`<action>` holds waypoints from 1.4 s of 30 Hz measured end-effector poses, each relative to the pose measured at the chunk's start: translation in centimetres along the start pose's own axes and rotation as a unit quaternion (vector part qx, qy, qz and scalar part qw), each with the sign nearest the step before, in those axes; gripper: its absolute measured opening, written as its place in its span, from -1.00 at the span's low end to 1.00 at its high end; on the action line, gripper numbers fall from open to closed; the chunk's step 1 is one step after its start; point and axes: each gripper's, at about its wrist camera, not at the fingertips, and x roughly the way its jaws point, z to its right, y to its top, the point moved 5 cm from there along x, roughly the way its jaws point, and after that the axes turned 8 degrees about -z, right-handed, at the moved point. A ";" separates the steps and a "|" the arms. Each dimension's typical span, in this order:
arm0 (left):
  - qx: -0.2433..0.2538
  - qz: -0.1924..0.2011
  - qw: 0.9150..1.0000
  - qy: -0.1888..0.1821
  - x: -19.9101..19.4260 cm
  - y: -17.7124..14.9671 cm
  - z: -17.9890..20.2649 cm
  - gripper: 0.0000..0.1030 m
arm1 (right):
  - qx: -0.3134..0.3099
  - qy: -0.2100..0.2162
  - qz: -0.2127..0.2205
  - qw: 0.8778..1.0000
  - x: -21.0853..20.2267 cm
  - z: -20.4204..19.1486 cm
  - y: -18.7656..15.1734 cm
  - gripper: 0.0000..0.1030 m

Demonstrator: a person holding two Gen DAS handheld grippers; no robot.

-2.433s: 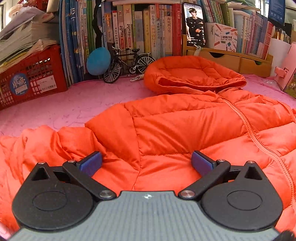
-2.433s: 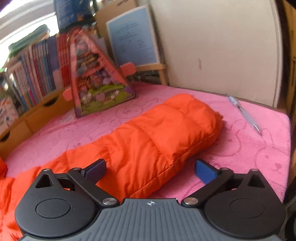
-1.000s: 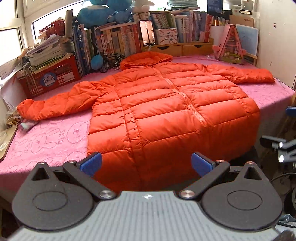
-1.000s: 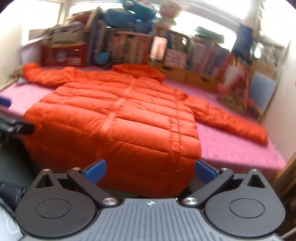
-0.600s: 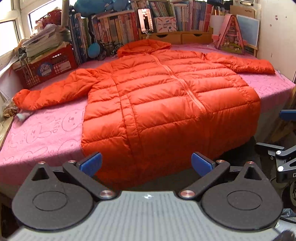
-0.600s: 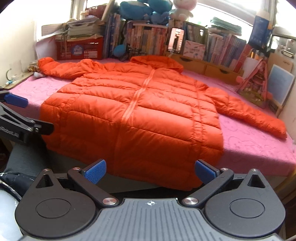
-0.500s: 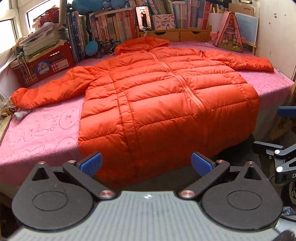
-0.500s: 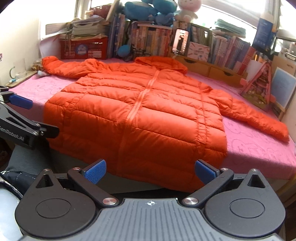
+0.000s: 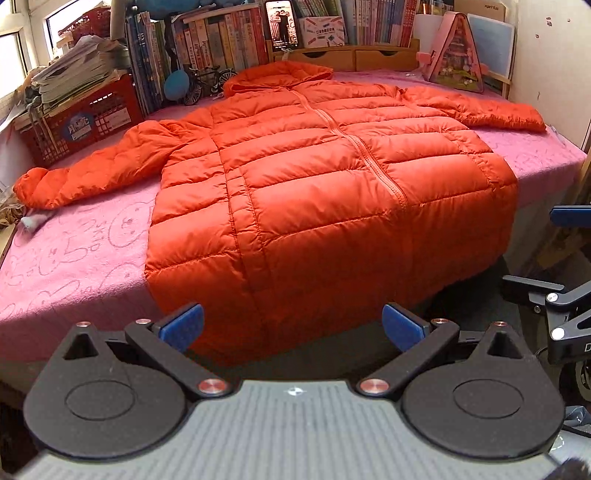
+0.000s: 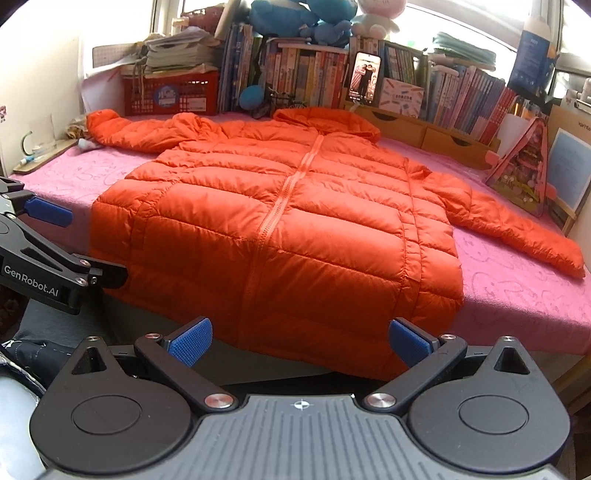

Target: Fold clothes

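Far left: red plastic mesh crate (image 9: pixel 79 120) stacked with papers, standing at the back edge of the pink fleece blanket with bunny outlines (image 9: pixel 70 251). Just right of it, a row of upright books (image 9: pixel 207 44), with a blue ball (image 9: pixel 176 83) and a small model bicycle (image 9: pixel 205 81) standing in front of them.

Orange quilted puffer jacket with hood (image 9: pixel 325 184) lies spread flat, front up, zipped, on the pink blanket. Its left-side sleeve stretches out toward the crate; hood points at the bookshelf; its hem hangs over the near edge of the surface. Right-side sleeve runs out toward a pink triangular toy house (image 9: pixel 452 62) that stands at the back right, near the wall. A phone with a lit screen (image 9: pixel 280 24) is propped upright behind the hood, beside wooden drawers (image 9: pixel 351 55).

Left gripper (image 9: pixel 291 326): blue-padded fingers spread wide apart, nothing between them, held off the near edge just short of the jacket hem, not touching it.

Right gripper (image 10: pixel 301 339): fingers also spread wide, holding nothing, facing the hem from the near side, clear of the fabric. In the right wrist view the left gripper shows at the left edge; in the left wrist view the right gripper shows at the right edge. Jacket unfolded.
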 end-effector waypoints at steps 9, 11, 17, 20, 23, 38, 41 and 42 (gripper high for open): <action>0.001 0.000 1.000 -0.004 0.1 0.0 0.0 1.00 | 0.004 0.001 -0.003 1.000 0.1 -0.3 -0.2 1.00; 0.003 0.004 1.000 -0.011 0.2 0.4 0.1 1.00 | 0.004 0.002 -0.001 1.000 0.1 -0.2 0.0 1.00; -0.011 0.081 0.996 -0.023 1.3 7.5 -1.9 1.00 | 0.038 0.007 0.088 0.995 1.0 2.8 4.1 1.00; -0.031 0.098 0.995 -0.009 3.0 11.3 -3.7 1.00 | 0.110 -0.030 0.124 0.986 3.2 8.9 6.3 1.00; -0.054 0.101 0.993 0.001 4.8 14.2 -5.7 1.00 | 0.209 -0.073 0.146 0.964 5.6 16.5 7.5 1.00; -0.121 0.061 0.989 0.061 14.0 20.9 -12.0 1.00 | 0.458 -0.174 0.112 0.865 16.2 41.1 6.0 1.00; -0.119 0.042 0.990 0.066 16.0 21.5 -11.8 1.00 | 0.466 -0.189 0.092 0.860 18.3 43.1 5.9 1.00; -0.119 0.033 0.990 0.064 16.8 21.5 -11.7 1.00 | 0.467 -0.195 0.085 0.858 19.0 43.6 5.9 1.00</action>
